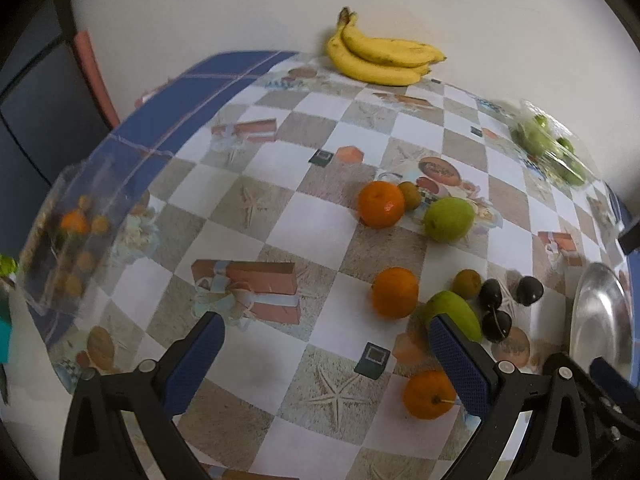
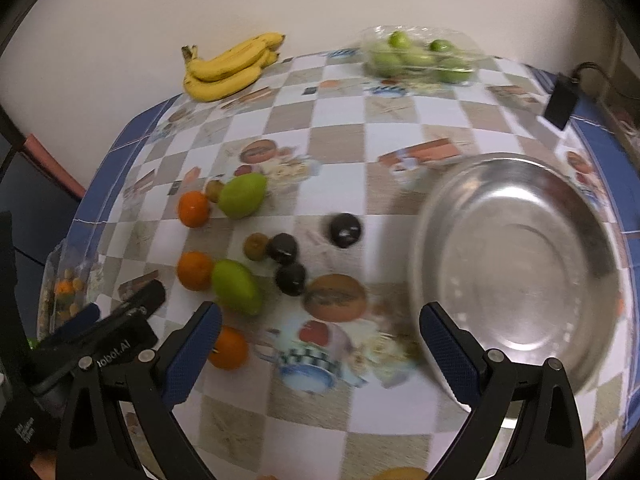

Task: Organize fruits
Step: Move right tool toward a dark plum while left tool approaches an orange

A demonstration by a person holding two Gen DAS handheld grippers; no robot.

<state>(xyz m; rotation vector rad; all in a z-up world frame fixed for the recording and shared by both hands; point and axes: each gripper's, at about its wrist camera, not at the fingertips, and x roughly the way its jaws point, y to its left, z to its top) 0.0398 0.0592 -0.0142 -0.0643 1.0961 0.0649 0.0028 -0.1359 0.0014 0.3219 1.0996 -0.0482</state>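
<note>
Three oranges [image 1: 395,292] [image 1: 380,204] [image 1: 428,394], two green mangoes [image 1: 456,312] [image 1: 448,219], three dark plums [image 1: 496,325] and two small brownish fruits [image 1: 467,283] lie loose on the checkered tablecloth. My left gripper [image 1: 328,360] hangs open and empty above the cloth, its right finger over the near mango and beside the nearest orange. My right gripper [image 2: 320,356] is open and empty too, just left of the empty steel bowl [image 2: 520,292]. From that side the nearest orange [image 2: 229,347] sits by its left finger and the plums [image 2: 291,278] lie ahead.
A banana bunch [image 2: 232,64] lies against the back wall. A clear pack of green fruit [image 2: 420,56] sits at the back right, near a black adapter [image 2: 560,104] on the edge. A clear box of small orange fruit [image 1: 76,236] stands at the left edge.
</note>
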